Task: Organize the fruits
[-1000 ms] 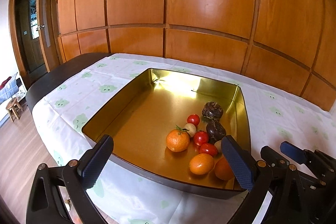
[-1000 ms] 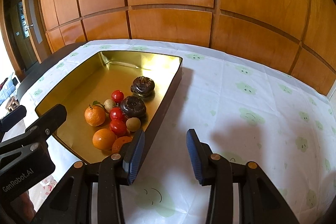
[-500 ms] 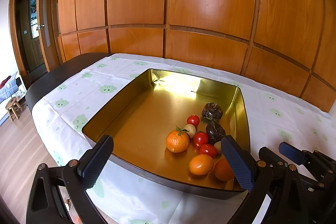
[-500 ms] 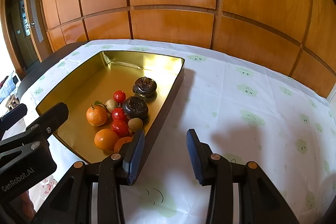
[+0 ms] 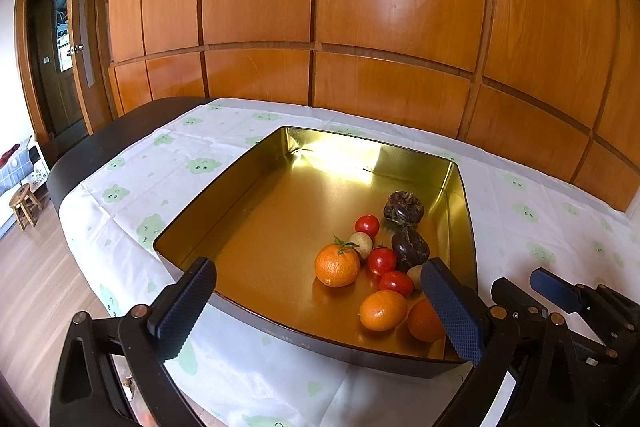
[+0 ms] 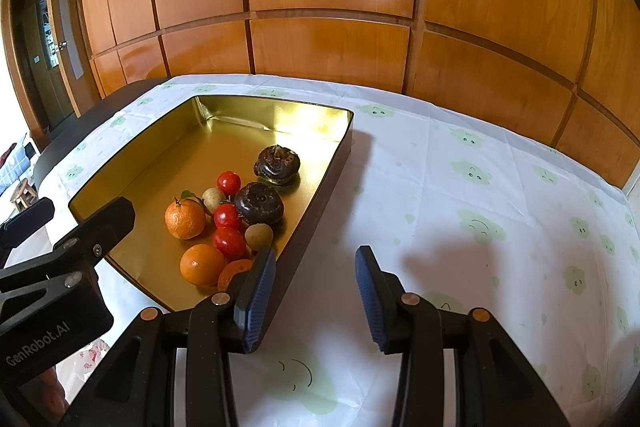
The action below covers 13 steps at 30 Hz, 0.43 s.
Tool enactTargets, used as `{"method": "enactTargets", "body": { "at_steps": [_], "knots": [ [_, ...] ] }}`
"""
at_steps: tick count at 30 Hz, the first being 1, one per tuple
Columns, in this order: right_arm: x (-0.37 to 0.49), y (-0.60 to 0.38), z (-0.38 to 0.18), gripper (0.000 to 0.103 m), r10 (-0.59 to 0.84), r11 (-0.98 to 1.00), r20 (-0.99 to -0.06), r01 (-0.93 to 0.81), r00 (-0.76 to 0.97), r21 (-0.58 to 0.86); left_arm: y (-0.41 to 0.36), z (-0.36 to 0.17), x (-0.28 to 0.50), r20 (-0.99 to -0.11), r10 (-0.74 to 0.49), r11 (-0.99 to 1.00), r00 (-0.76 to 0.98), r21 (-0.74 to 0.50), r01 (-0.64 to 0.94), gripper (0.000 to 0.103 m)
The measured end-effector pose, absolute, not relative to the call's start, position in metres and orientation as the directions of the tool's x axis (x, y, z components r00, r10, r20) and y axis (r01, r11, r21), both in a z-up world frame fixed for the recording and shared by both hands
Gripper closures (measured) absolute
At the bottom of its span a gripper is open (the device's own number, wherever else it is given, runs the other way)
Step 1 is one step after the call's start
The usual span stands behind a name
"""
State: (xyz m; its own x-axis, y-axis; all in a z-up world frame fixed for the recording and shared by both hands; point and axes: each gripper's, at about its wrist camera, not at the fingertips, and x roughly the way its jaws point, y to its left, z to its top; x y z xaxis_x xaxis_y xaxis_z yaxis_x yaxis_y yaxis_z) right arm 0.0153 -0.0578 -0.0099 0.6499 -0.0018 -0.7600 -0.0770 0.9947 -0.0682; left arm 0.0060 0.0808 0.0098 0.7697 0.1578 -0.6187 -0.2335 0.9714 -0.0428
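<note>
Here, label by label:

Tray: a gold tray [image 5: 256,211] with dark outer walls sits on a desk [image 6: 460,211] covered by a white cloth with green prints.

Fruit: all of it lies in the tray's near right part. A leafy orange [image 5: 337,264] is on the left of the cluster, two more oranges [image 5: 383,309] by the near wall, three red tomatoes [image 6: 229,182] in a loose line, two pale round fruits [image 6: 259,236], and two dark wrinkled fruits [image 6: 277,164] toward the far right wall.

Left gripper [image 5: 324,311]: jaws spread wide, nothing between the pads. It hangs over the tray's near wall. In its own view the right finger [image 5: 452,311] overlaps the nearest orange, and the leafy orange shows in the gap between the fingers, farther on.

Right gripper [image 6: 316,297]: jaws partly apart, holding nothing. The left finger [image 6: 256,301] is over the tray's right wall, close to the nearest oranges; the right finger [image 6: 370,301] is over bare cloth. The fruit lies left of the gap, none inside it.

Backdrop: wooden wall panels [image 5: 360,7] stand behind the desk.
</note>
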Motion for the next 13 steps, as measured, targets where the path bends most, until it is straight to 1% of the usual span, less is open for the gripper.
{"method": "enactTargets", "body": {
  "at_steps": [10, 13],
  "knots": [
    [0.0158, -0.0607, -0.013, 0.061, 0.004, 0.995, -0.763, -0.082, 0.646, -0.064, 0.077, 0.0077, 0.0071, -0.617, 0.154, 0.976, 0.772, -0.028, -0.216, 0.001],
    [0.0173, -0.0647, -0.0124, 0.061, 0.009, 0.995, -0.764, -0.085, 0.645, -0.06, 0.0757, 0.0075, 0.0086, -0.619, 0.145, 0.979, 0.772, -0.025, -0.204, 0.002]
  ]
}}
